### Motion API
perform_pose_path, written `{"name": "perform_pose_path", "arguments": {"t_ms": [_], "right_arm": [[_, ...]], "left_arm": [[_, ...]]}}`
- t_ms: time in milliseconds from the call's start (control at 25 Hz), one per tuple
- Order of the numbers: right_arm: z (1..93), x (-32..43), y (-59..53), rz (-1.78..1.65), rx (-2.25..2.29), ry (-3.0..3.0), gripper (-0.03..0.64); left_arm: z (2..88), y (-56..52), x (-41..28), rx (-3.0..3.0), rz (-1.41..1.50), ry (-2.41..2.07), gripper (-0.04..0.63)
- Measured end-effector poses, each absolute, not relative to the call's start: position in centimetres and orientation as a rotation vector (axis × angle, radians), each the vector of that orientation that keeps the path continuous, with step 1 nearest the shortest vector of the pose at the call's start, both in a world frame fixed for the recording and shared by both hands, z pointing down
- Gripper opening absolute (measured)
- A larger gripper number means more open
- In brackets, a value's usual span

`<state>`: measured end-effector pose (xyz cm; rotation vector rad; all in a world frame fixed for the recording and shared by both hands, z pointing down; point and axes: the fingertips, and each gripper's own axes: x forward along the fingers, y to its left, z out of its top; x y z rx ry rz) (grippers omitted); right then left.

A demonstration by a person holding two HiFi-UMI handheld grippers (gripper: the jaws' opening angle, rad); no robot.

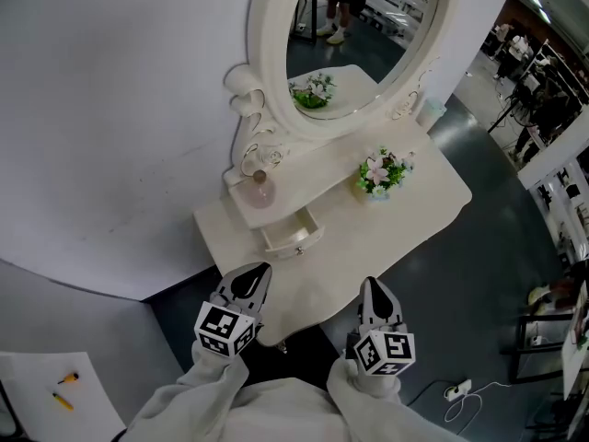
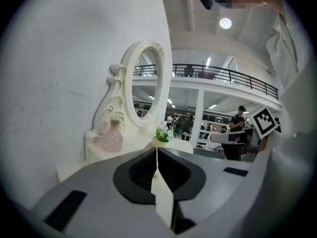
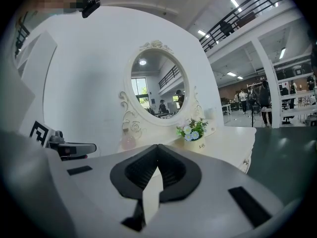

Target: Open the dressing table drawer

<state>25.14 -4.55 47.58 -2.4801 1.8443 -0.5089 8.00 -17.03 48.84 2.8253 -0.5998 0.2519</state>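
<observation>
White wall panelling and a dark grey floor surround the cream dressing table, whose worktop curves out from under a tall oval mirror in a carved cream frame. At the worktop's back left corner sits a low raised shelf, and the small cream drawer under it stands pulled part way out over the worktop, its knob facing me. A round pale pink bottle stands on the shelf just above the drawer. A small pot of white and blue flowers stands near the back edge, in front of the mirror and well apart from the drawer.

My left gripper hovers over the near edge of the worktop, just short of the drawer and pointing at it; its jaws are pressed together with nothing between them. My right gripper hangs beside it at the same near edge, jaws likewise closed tight and empty.
</observation>
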Motion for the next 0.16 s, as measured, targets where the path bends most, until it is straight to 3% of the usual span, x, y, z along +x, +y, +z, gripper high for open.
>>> {"name": "perform_pose_path", "arguments": {"t_ms": [160], "right_arm": [[47.92, 25.12, -4.68, -0.519, -2.477, 1.859, 0.032]], "left_arm": [[49.12, -16.81, 8.00, 2.818, 0.260, -0.597, 0.020]]}}
